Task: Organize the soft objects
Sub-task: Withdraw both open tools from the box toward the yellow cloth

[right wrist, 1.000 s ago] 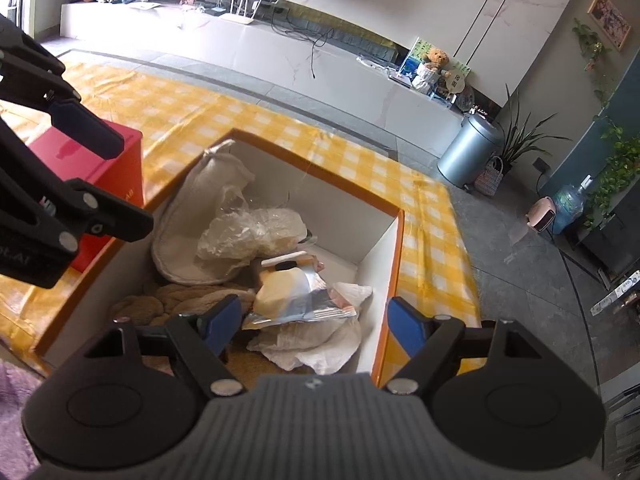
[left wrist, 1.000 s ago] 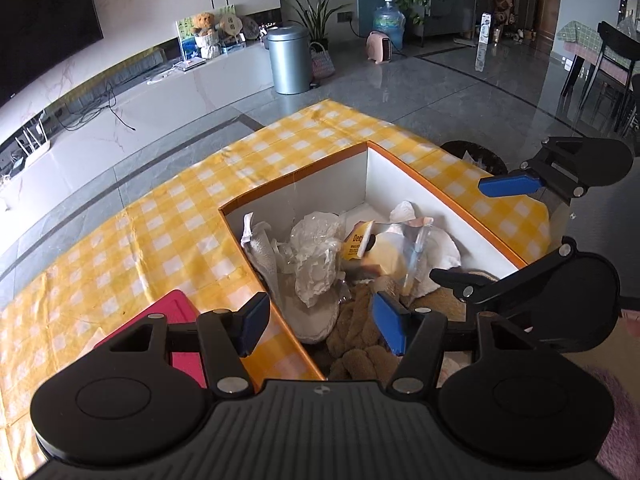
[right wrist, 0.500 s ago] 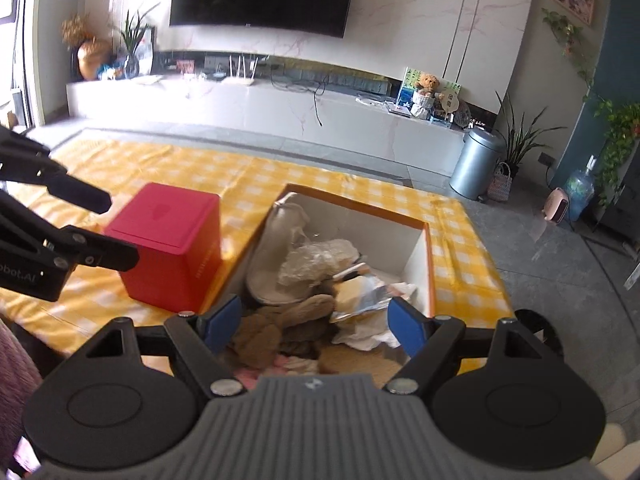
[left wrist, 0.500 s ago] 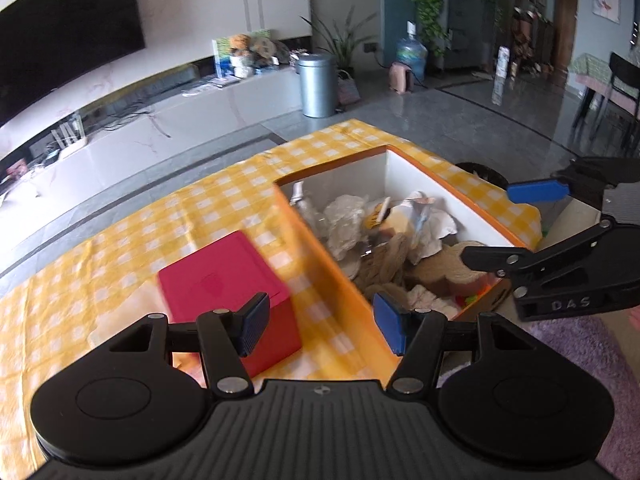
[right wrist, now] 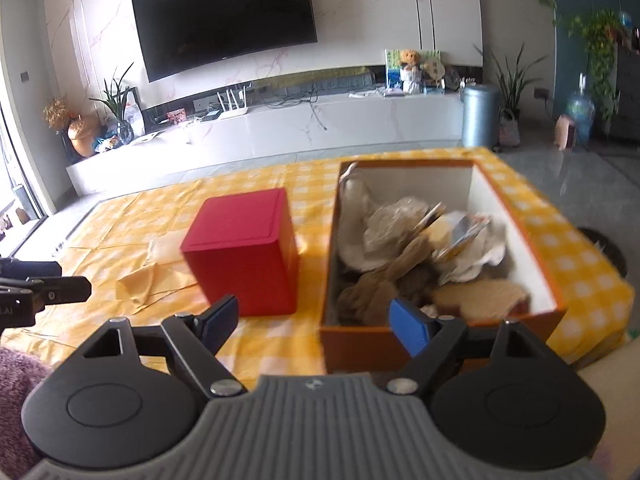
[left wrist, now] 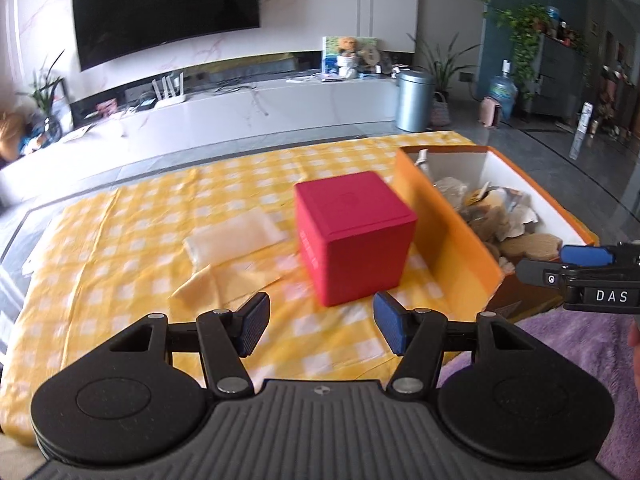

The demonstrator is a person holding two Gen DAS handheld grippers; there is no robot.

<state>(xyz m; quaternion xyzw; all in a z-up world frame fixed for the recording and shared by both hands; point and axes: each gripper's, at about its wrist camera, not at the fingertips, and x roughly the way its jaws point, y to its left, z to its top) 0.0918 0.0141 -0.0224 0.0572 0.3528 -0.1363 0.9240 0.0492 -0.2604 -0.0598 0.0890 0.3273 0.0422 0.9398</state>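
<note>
Nearest us, our left gripper (left wrist: 320, 326) hangs with its jaws spread and nothing between them, and our right gripper (right wrist: 314, 322) does the same, jaws wide apart and bare. Just past the left one, at twelve o'clock, sits the red box (left wrist: 354, 238) on the yellow checked cloth (left wrist: 132, 240) covering the desk. At ten o'clock from it, a pale flat packet (left wrist: 234, 240) lies on the cloth. Off at two o'clock, just beside the red box, stands the orange carton (right wrist: 520, 220), and the soft objects (right wrist: 408, 256), crumpled plastic and brown plush, are heaped inside it. Farther back at twelve, a television (right wrist: 224, 16) hangs on the wall.
</note>
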